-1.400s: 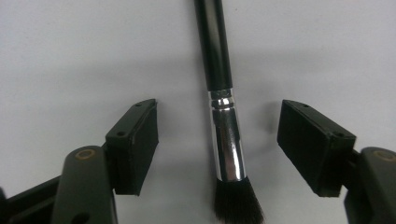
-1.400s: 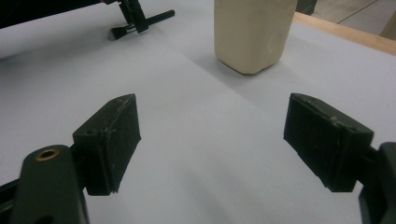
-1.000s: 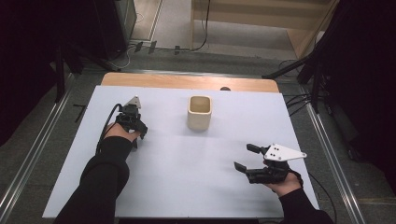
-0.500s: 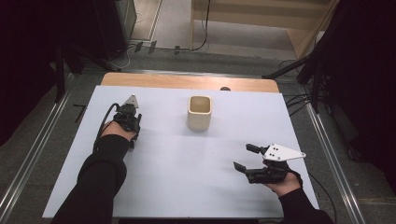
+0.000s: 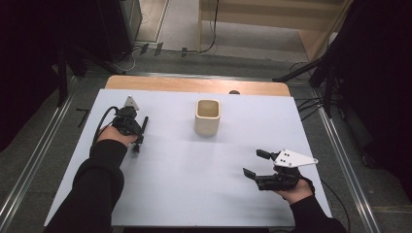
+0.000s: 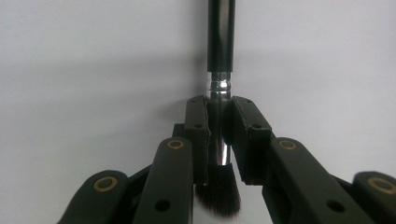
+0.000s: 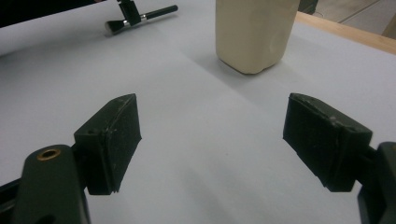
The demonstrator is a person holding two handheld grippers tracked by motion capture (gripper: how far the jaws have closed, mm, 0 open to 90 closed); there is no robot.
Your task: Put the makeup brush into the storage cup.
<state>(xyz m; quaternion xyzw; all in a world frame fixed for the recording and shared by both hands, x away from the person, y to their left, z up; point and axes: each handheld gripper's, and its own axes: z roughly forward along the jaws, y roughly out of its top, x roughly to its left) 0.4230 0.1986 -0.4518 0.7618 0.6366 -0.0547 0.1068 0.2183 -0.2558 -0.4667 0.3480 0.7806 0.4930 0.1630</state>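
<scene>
A makeup brush (image 6: 219,46) with a black handle, silver ferrule and dark bristles lies on the white table (image 5: 194,194). My left gripper (image 6: 219,116) is shut on its ferrule, bristles toward the camera. From above, the left gripper (image 5: 135,131) sits at the table's far left with the brush (image 5: 144,121) poking out beside it. A cream cup (image 5: 207,117) stands upright at the middle back. My right gripper (image 5: 252,162) rests at the near right, open with nothing between its fingers. In the right gripper view its own gripper (image 7: 224,140) faces the cup (image 7: 254,32) and the far-off brush (image 7: 149,13).
A bare wooden strip (image 5: 194,85) runs along the table's far edge. Beyond it are cables and black stand legs (image 5: 301,75) on the floor. A metal rail (image 5: 29,160) flanks the table on the left.
The left hand has shifted slightly to the left at the brush. The right gripper and the cup have stayed put.
</scene>
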